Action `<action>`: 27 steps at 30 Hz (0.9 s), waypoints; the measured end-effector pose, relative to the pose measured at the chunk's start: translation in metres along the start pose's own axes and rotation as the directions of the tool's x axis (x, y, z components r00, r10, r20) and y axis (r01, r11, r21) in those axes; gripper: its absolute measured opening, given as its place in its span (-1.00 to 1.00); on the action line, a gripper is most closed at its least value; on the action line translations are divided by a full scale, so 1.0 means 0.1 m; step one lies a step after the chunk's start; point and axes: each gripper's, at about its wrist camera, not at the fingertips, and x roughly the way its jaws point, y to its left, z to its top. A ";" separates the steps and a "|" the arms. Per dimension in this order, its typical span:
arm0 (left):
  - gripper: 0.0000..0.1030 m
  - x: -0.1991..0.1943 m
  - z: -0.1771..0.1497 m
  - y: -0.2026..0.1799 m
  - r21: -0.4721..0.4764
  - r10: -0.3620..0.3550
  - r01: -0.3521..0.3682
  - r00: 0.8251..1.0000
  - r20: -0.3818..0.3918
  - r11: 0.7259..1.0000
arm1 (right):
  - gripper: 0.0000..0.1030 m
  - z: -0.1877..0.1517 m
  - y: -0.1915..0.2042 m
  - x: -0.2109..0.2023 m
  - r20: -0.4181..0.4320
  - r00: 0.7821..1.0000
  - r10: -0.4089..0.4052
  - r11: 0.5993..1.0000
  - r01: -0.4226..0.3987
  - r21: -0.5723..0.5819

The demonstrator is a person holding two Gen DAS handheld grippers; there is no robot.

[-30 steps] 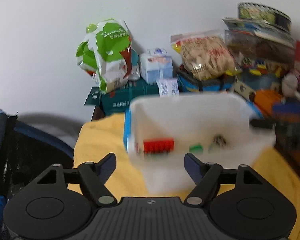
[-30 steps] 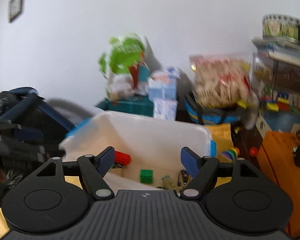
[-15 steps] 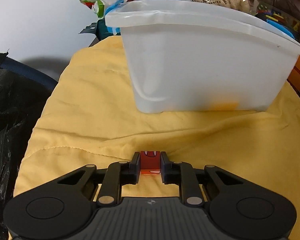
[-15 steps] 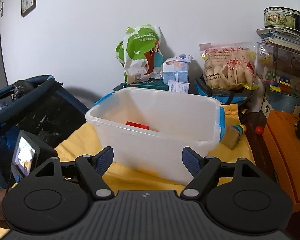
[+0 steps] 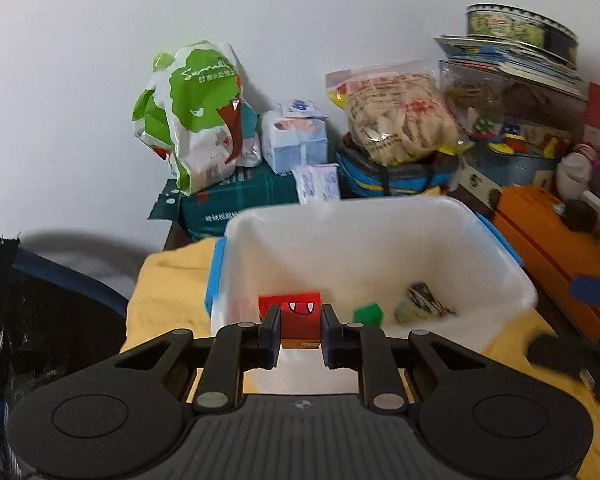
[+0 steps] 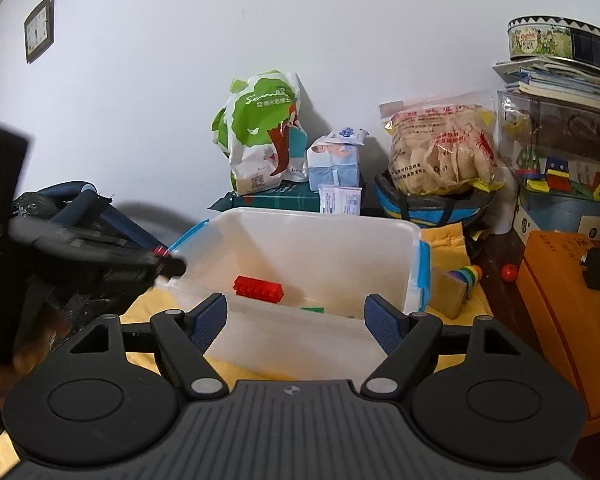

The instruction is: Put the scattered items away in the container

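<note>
My left gripper point(image 5: 300, 330) is shut on a small red block with a toothy mouth printed on it point(image 5: 300, 318) and holds it over the near rim of the white plastic container point(image 5: 496, 248). Inside the container lie a red brick point(image 5: 270, 304), a green brick point(image 5: 368, 314) and a small patterned toy point(image 5: 424, 304). In the right wrist view my right gripper point(image 6: 296, 318) is open and empty in front of the same container point(image 6: 412, 240), where the red brick point(image 6: 258, 288) shows. The left gripper point(image 6: 100, 252) appears blurred at the container's left rim.
The container sits on a yellow cloth point(image 5: 168, 280). A wooden block with a rainbow toy point(image 6: 456, 284) lies right of it. An orange box point(image 6: 560, 300) stands at the right. Snack bags point(image 6: 260, 132), tissue packs and a dark stroller point(image 6: 60, 216) crowd the back and left.
My left gripper, shut on the red mouth block low on the cloth half a second ago, has lifted it up over the container's rim. The right gripper stays open before the container.
</note>
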 end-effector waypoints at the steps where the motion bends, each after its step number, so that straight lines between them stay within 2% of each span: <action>1: -0.40 0.08 0.03 -0.02 0.001 0.009 -0.009 1.000 -0.018 1.000 | 0.53 0.00 -0.01 -0.01 -0.001 1.000 -0.002 1.000 0.002 -0.001; 2: -0.22 0.15 0.04 -0.03 0.005 0.020 -0.020 0.999 -0.038 1.000 | 0.53 0.00 -0.01 -0.01 -0.002 1.000 -0.003 1.000 0.003 -0.002; 3: 0.23 0.19 0.02 -0.06 0.015 0.035 -0.034 0.998 -0.048 0.999 | 0.53 0.00 -0.02 -0.02 -0.003 1.000 -0.004 1.000 0.004 -0.003; 4: 0.47 0.22 0.02 -0.09 0.032 0.060 -0.058 0.997 -0.048 0.998 | 0.53 0.00 -0.02 -0.03 -0.005 1.000 -0.006 1.000 0.006 -0.004; 7: 0.47 0.16 0.00 -0.12 0.064 0.061 -0.060 0.998 -0.019 0.996 | 0.53 -0.01 -0.04 -0.07 -0.009 1.000 -0.009 1.000 0.009 -0.006; 10: 0.47 -0.01 0.05 -0.09 0.033 0.061 -0.063 0.997 0.038 0.997 | 0.53 0.02 -0.06 -0.10 -0.008 1.000 -0.012 1.000 0.012 -0.006; 13: 0.50 -0.13 0.11 -0.02 -0.010 0.057 -0.057 0.997 0.054 0.998 | 0.53 0.06 -0.04 -0.13 -0.003 1.000 -0.012 1.000 0.012 -0.015; 19: 0.54 -0.42 0.25 0.04 -0.046 0.119 -0.115 0.988 0.098 0.992 | 0.53 0.14 0.00 -0.19 0.015 1.000 -0.002 0.999 0.003 -0.034; 24: 0.57 -0.95 0.42 0.11 -0.095 0.141 -0.123 0.967 0.214 0.988 | 0.53 0.21 0.02 -0.32 0.036 0.999 0.002 0.999 0.000 -0.043; 26: 0.66 -1.25 0.47 0.11 -0.116 0.156 -0.127 0.943 0.295 0.985 | 0.53 0.25 0.02 -0.39 0.046 0.999 0.002 0.999 0.000 -0.052; 27: 0.77 -1.37 0.48 0.10 -0.129 0.166 -0.130 0.929 0.332 0.983 | 0.53 0.26 0.01 -0.43 0.052 0.999 0.003 0.998 0.000 -0.058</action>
